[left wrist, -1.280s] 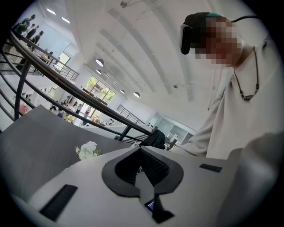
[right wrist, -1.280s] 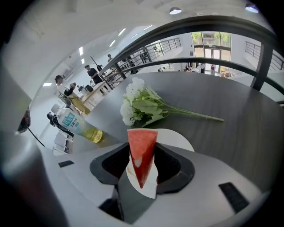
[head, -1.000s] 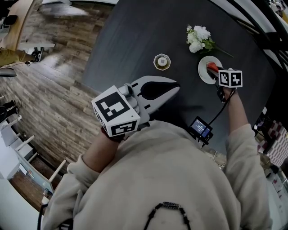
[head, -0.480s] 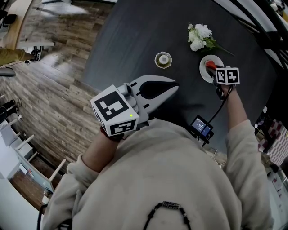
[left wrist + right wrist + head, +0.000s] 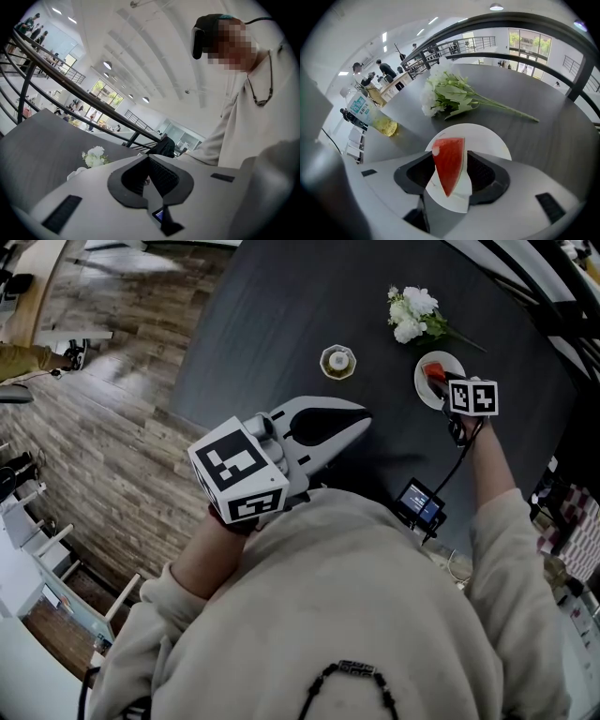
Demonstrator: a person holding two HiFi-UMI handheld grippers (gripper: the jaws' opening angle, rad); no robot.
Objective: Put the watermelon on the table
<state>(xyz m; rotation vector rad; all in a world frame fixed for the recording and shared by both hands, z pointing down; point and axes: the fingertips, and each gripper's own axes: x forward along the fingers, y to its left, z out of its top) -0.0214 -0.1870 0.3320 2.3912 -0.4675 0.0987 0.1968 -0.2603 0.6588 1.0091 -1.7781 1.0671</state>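
Fingers (image 5: 483,172) of the right gripper (image 5: 452,187) have just spread a little wider, gripping nothing, with the watermelon (image 5: 449,161) slice standing between them on the white plate (image 5: 493,139).

Print on the bottle label (image 5: 360,107) seems unreadably blurred.

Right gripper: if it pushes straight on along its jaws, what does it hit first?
Likely the red watermelon wedge on the round white plate, between the jaws of the right gripper, which have just been opening.

Plank floor (image 5: 103,446), railings (image 5: 520,19) (bright ceiling lights (image 5: 107,65)).
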